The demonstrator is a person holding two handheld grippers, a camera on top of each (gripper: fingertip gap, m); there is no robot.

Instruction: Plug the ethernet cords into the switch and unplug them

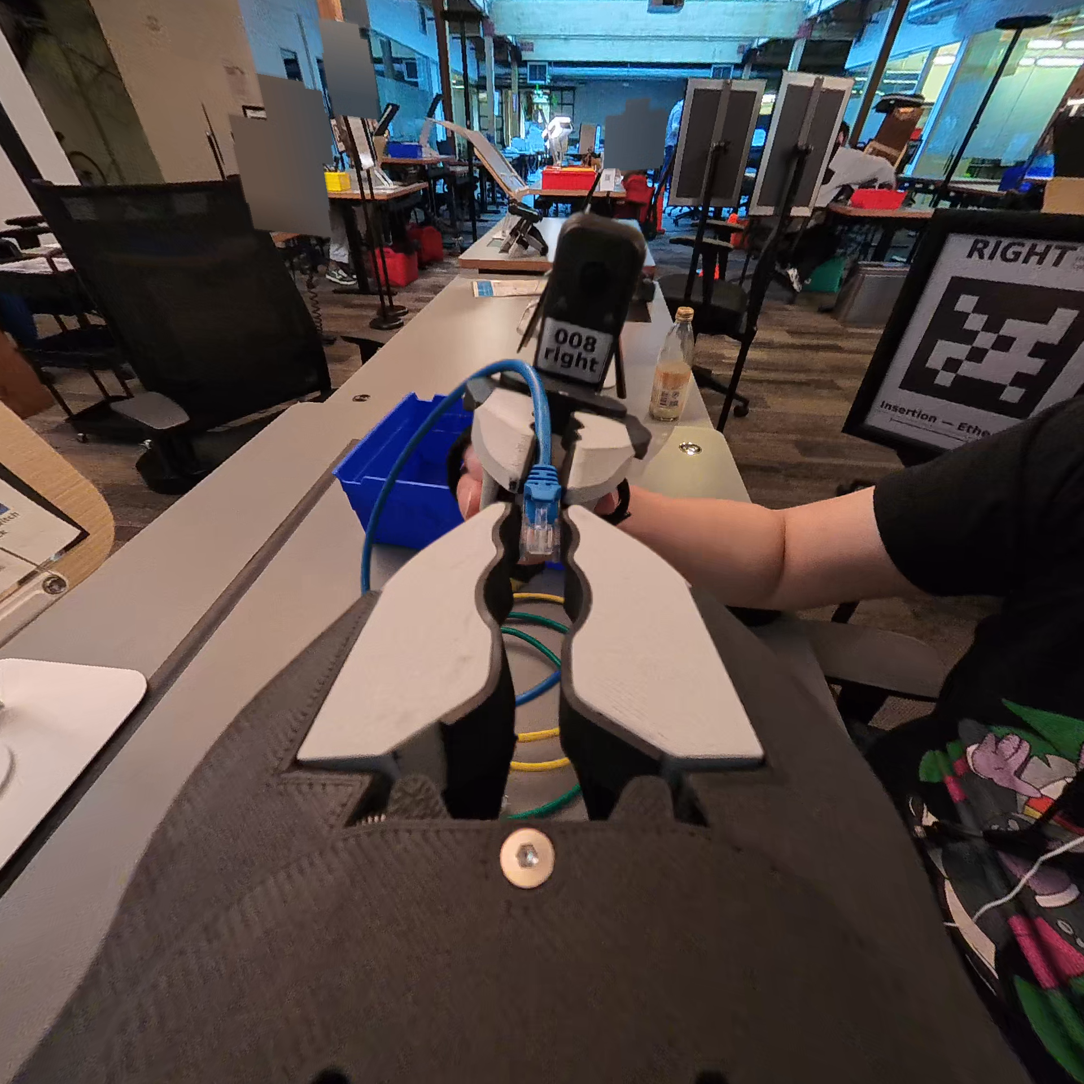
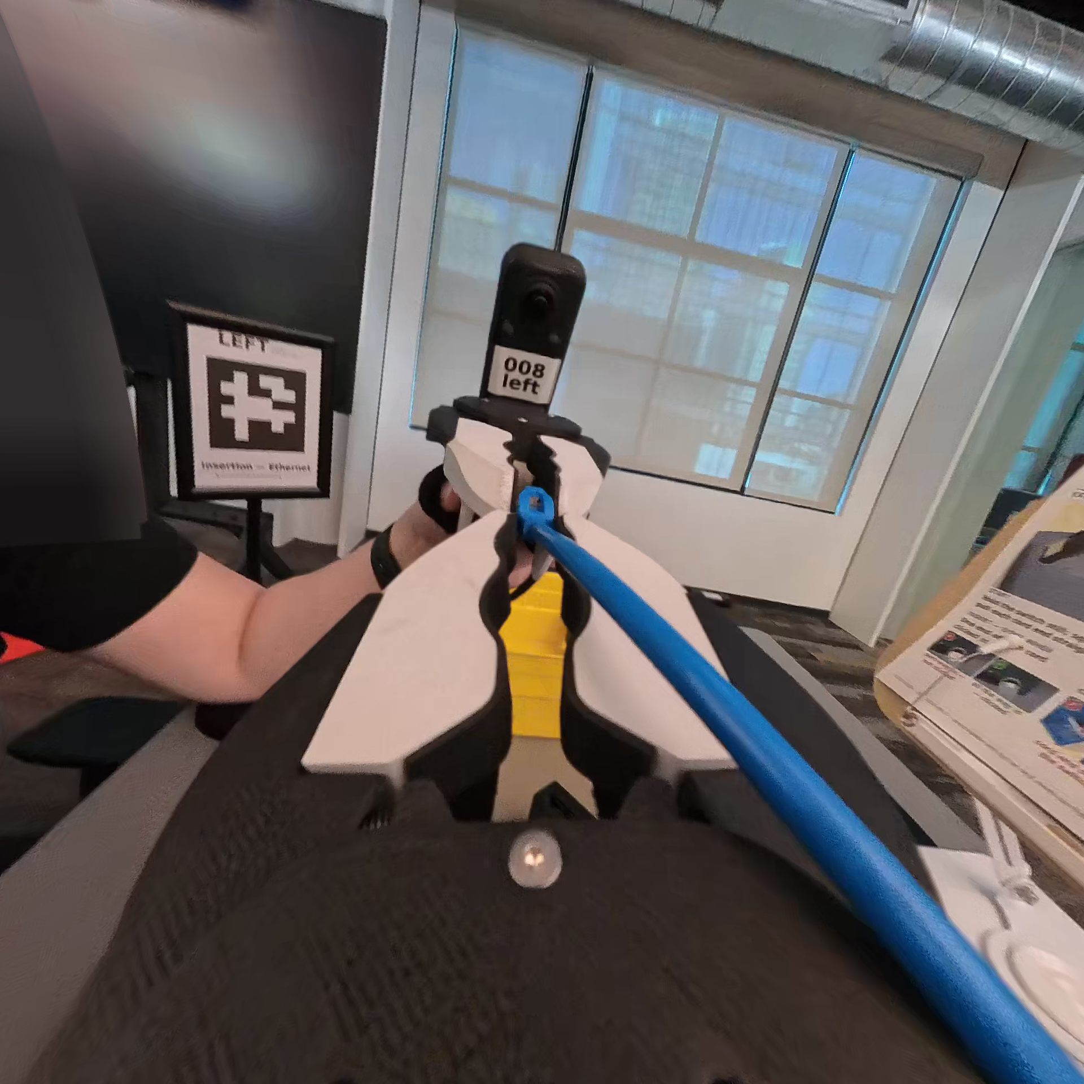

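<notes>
A blue ethernet cord ends in a blue boot with a clear plug. My two grippers face each other above the grey table, both at this plug. In the left wrist view my left gripper is shut on the clear plug, and my right gripper beyond it is shut on the cord just behind the boot. In the right wrist view my right gripper grips the boot; the cord runs back over its right finger. The left gripper is just beyond. No switch is in view.
Yellow, green and blue cords lie looped on the table under the left gripper. A blue bin and a bottle stand beyond. A yellow bin, marker signs, an instruction sheet and a white plate stand around. My left and right fingertips are right by each other.
</notes>
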